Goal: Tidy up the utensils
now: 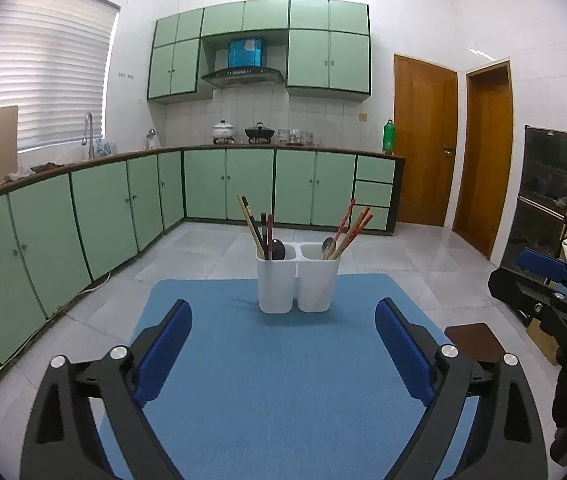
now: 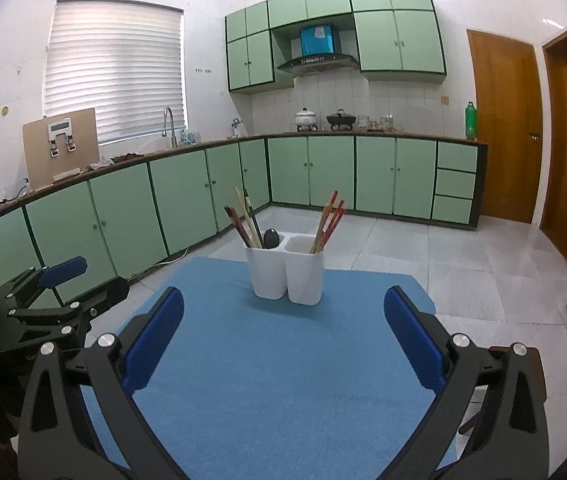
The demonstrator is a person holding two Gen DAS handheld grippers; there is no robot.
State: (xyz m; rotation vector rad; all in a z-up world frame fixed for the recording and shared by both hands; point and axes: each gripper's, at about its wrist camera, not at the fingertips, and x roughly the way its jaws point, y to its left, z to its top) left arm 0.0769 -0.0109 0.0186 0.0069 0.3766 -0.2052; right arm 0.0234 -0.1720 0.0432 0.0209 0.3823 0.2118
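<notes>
A white two-compartment utensil holder (image 1: 297, 280) (image 2: 285, 276) stands at the far end of a blue mat (image 1: 275, 380) (image 2: 283, 368). Its left cup holds dark and pale chopsticks (image 1: 255, 226) (image 2: 245, 216) and a black spoon (image 1: 278, 249) (image 2: 271, 238). Its right cup holds red and wooden chopsticks (image 1: 349, 230) (image 2: 329, 220) and a metal spoon (image 1: 327, 245). My left gripper (image 1: 283, 320) is open and empty, short of the holder. My right gripper (image 2: 283, 308) is open and empty too. Each gripper shows at the edge of the other's view.
The mat lies on a small table over a pale tiled floor. Green cabinets (image 1: 227, 184) (image 2: 331, 172) line the left and back walls. Two brown doors (image 1: 425, 144) (image 2: 503, 124) are at the right, with a dark cabinet (image 1: 547, 188) beside them.
</notes>
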